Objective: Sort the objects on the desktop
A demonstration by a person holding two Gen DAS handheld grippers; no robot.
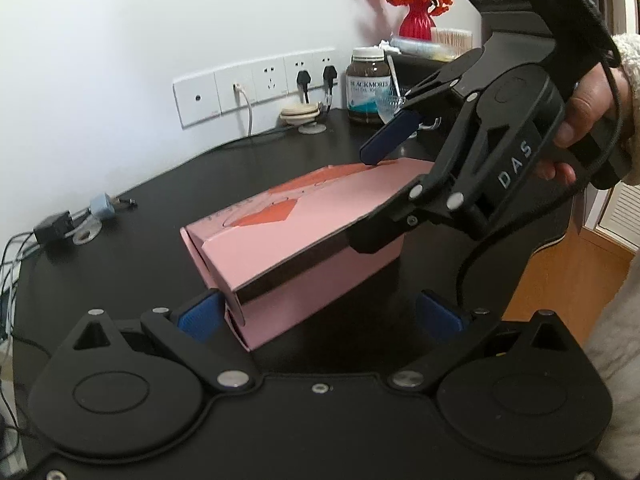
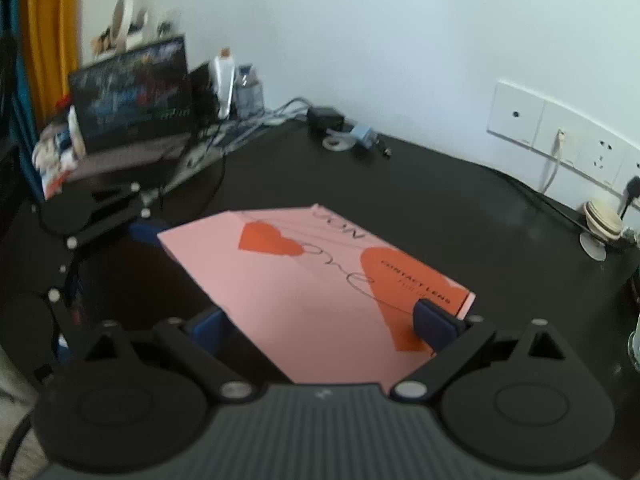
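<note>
On the black desk [image 1: 168, 184], a pink box [image 1: 296, 236] with red hearts sat tilted, lifted at one end. The right gripper [image 1: 370, 200] clamped that raised end, one blue pad on the printed top and the other finger under it. The left gripper [image 1: 320, 316] stood wide, its left pad [image 1: 198, 316] touching the box's near corner, the right pad clear. Behind stood a brown jar [image 1: 368, 88] and a red vase [image 1: 416, 24].

Black right gripper [image 1: 362, 196], blue pads, "DAS" lettering, silver screws, fuzzy cream sleeve [image 1: 628, 64].
</note>
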